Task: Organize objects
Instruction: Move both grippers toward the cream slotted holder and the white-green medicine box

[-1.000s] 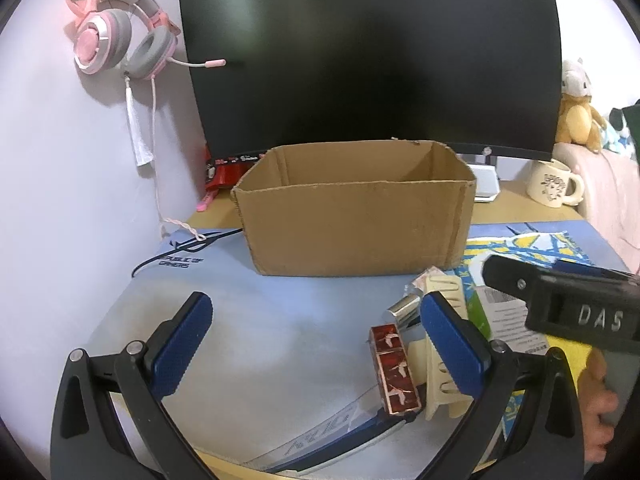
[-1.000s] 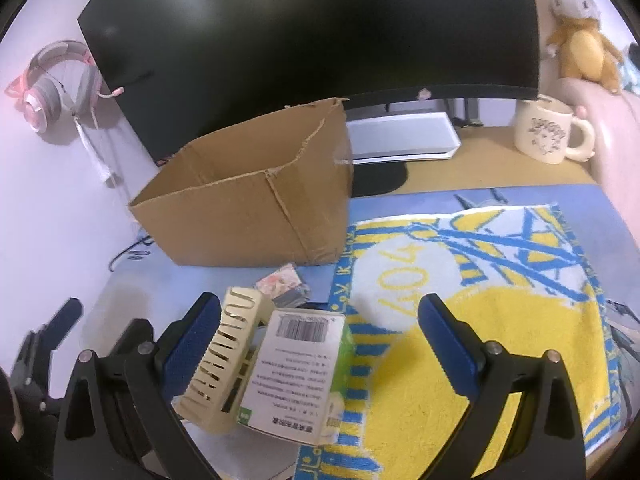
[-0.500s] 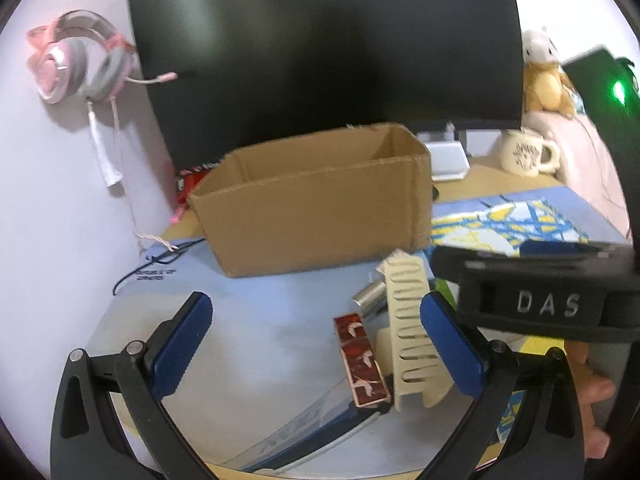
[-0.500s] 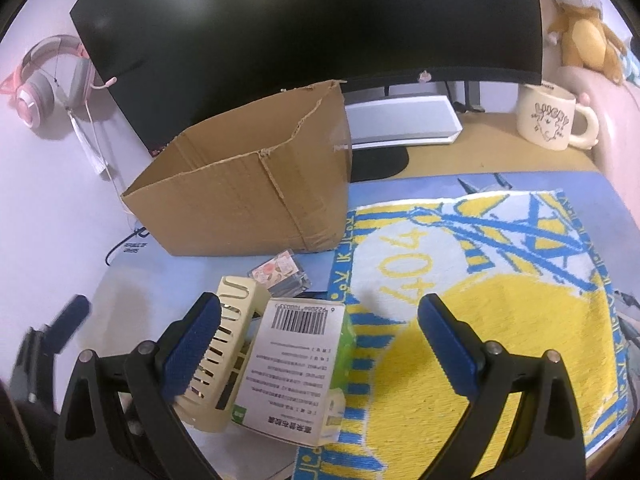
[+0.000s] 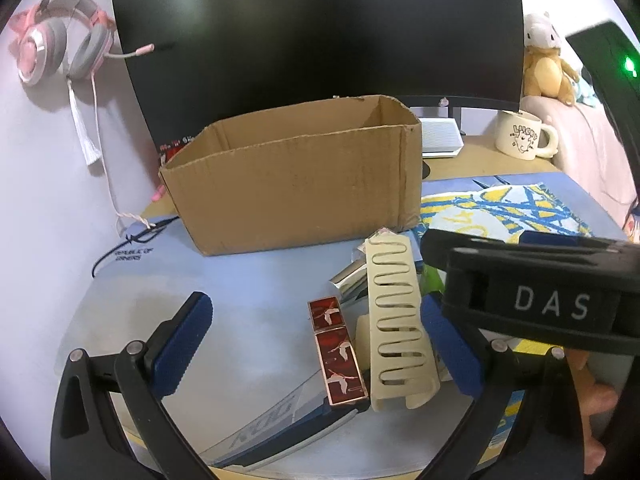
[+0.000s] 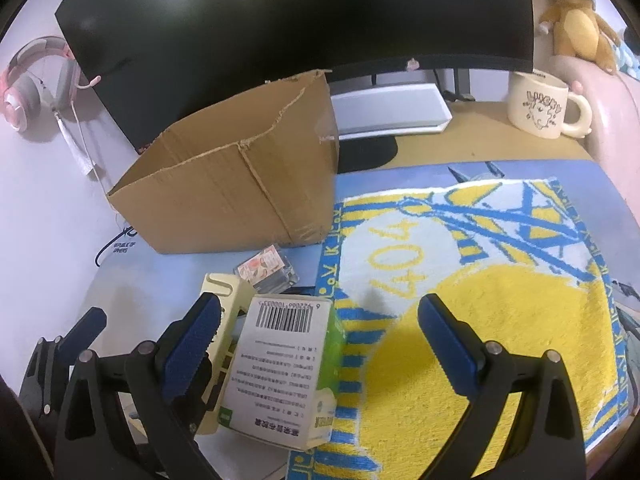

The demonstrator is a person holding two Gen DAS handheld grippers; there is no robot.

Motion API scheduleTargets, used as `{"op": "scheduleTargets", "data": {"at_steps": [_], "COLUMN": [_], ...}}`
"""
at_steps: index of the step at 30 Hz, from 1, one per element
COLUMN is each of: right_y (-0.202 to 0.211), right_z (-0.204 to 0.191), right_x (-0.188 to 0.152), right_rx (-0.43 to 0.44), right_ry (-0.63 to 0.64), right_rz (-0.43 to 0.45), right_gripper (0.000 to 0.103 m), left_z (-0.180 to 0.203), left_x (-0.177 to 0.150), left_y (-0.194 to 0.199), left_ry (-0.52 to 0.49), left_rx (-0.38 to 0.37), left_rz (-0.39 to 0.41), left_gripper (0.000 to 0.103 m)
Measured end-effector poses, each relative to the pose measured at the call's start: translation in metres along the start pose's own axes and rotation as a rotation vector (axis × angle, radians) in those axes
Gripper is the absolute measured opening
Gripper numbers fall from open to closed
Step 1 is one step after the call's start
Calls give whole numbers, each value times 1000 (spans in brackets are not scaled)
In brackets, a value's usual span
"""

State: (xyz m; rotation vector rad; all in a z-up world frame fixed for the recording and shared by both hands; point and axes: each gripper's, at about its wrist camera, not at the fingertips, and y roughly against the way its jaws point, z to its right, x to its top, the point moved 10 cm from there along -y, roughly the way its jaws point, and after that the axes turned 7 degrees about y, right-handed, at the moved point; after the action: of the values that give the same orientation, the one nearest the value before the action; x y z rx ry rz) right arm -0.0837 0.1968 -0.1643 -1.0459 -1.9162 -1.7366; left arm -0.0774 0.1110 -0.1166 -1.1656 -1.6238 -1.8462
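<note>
Right hand-held gripper (image 6: pixel 316 344) gaping over printed carton (image 6: pixel 280 368), slotted cream case (image 5: pixel 398 324) alongside

Cardboard box (image 5: pixel 296 196): one. Cream slotted plastic clip (image 5: pixel 398 326): one. Red patterned lipstick case (image 5: pixel 336 350): one. White-and-green barcoded carton (image 6: pixel 286 364): one. Clear-wrapped small packet (image 6: pixel 266 268): one. Yellow-blue towel (image 6: pixel 472 292): one. Cream mug (image 6: pixel 540 104): one. Plush toy (image 5: pixel 546 60): one. Pink headset (image 5: pixel 60 52): one. Monitor (image 5: pixel 316 28): one. Two-finger grippers: two, left gripper (image 5: pixel 316 354), right gripper (image 6: pixel 320 344).
</note>
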Motion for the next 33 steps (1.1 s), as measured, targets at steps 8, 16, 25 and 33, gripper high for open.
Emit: {"op": "scheduleTargets", "data": {"at_steps": [8, 16, 25, 33], "right_y": [-1, -3, -10, -10], "right_z": [-1, -3, 0, 1], "right_x": [-1, -2, -6, -7], "right_rx": [22, -26, -40, -37], "right_ry": [-10, 43, 53, 46], "right_rz": [-6, -14, -55, -61], "right_gripper": [103, 103, 103, 103], "left_z": [7, 6, 7, 13], "left_x": [-4, -5, -3, -1], "left_y": [-3, -8, -10, -5], "left_ry": [9, -29, -28, -67], "left_rx": [-41, 34, 36, 56], "left_rz": [-26, -19, -4, 38], "left_gripper": [103, 103, 101, 96]}}
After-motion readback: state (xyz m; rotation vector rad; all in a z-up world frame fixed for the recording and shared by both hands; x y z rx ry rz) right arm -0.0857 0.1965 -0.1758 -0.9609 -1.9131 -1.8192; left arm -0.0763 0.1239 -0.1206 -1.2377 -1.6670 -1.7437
